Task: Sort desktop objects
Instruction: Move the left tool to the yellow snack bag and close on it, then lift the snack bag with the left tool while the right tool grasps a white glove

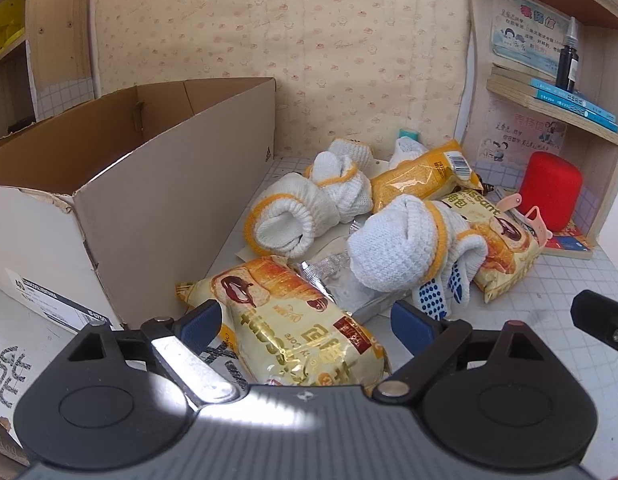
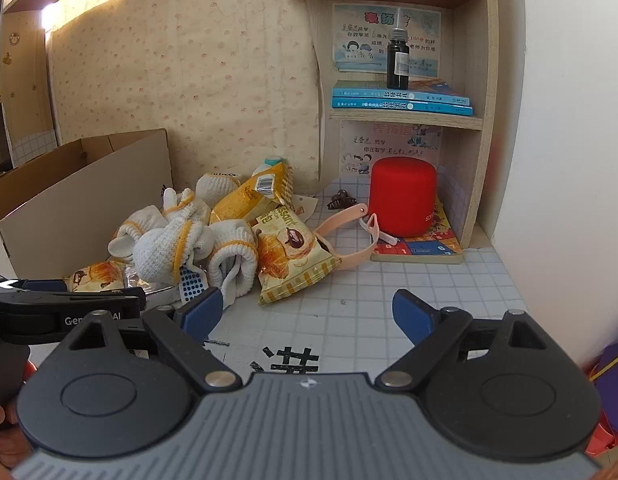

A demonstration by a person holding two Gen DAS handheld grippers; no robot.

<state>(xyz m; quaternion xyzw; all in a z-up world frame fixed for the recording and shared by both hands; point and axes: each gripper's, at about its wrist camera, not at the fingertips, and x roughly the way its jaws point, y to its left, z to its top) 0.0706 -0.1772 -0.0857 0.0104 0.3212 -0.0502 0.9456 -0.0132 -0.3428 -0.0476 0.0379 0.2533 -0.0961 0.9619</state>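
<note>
Gridded desk (image 1: 569,280): croissant packet (image 1: 293,320) lengthwise between (spread) left gripper (image 1: 305,322).

left wrist: low over the desk, tilted down, close on the nearest croissant packet (image 1: 285,320), cardboard box (image 1: 149,184) at left | right wrist: further right, facing the shelf unit (image 2: 405,118) | shared: glove pile (image 2: 181,240); red cylinder (image 2: 403,200) (both views)
</note>
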